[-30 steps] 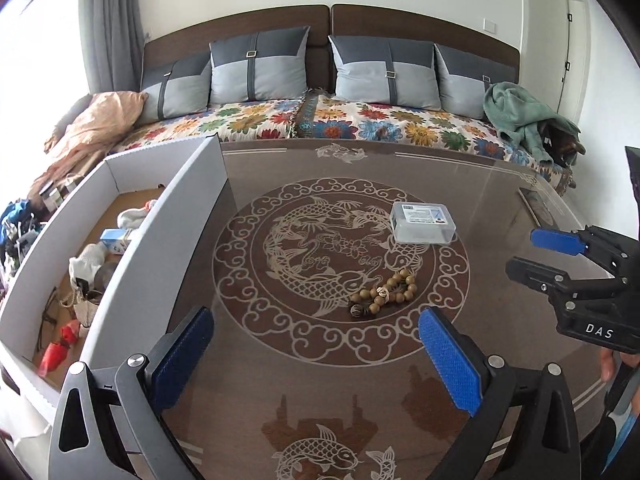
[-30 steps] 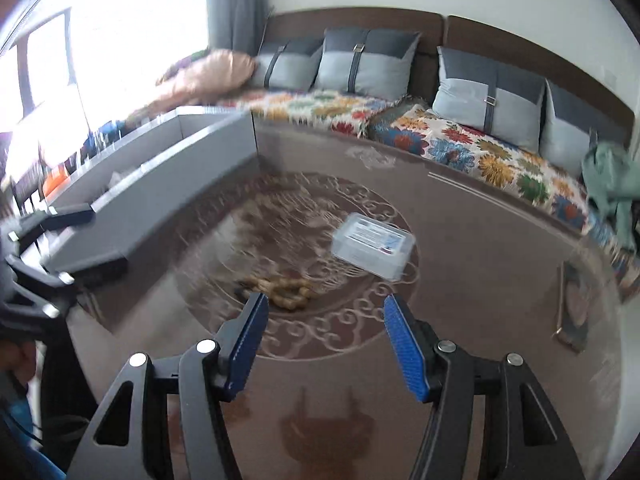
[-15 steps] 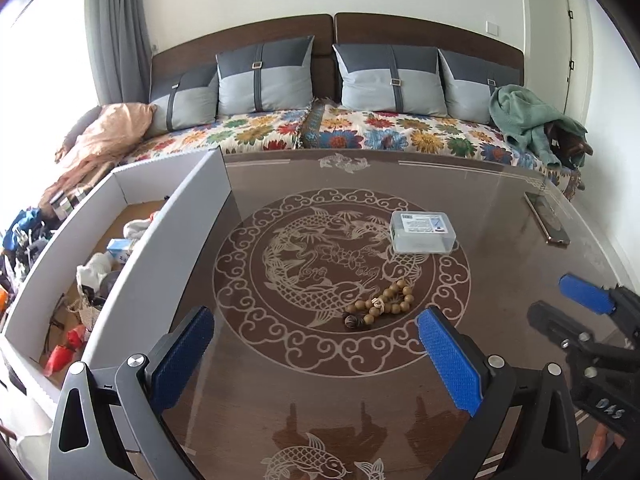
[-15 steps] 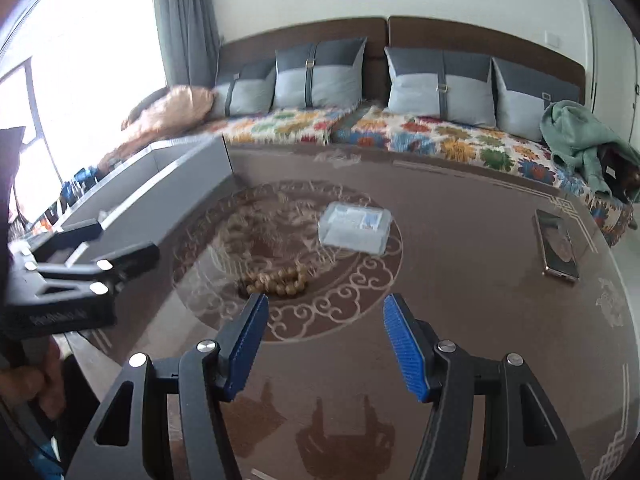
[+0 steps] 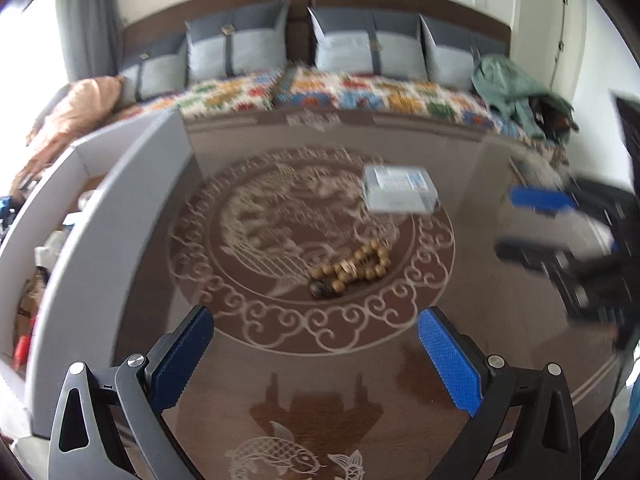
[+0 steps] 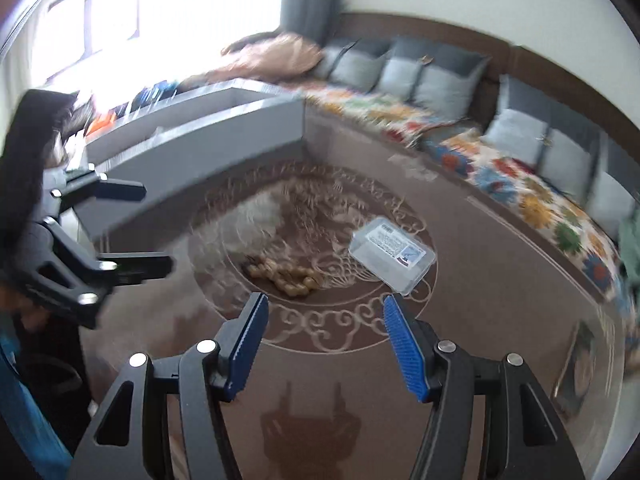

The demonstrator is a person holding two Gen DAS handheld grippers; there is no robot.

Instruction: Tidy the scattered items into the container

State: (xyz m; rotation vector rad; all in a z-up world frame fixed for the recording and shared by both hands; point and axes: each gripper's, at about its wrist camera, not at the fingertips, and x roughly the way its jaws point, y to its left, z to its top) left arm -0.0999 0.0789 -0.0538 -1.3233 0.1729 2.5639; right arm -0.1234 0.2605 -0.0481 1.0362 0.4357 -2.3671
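We hold both claws spread and empty: the left claw [image 5: 316, 344] and right claw [image 6: 322, 332] face the bead string [image 5: 352, 268] and clear plastic case [image 5: 398, 194], which lie near each other on the bench [image 5: 320, 364], outside the white box [image 5: 100, 216] that holds other items. We judge a pickup is in hand; next we lower one claw astride the beads or case and close.

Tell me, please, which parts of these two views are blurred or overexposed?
Left wrist view: right gripper and sofa smeared by motion; bead bracelet fairly sharp. Right wrist view: window blown out, white container and table pattern streaked; plastic box readable.
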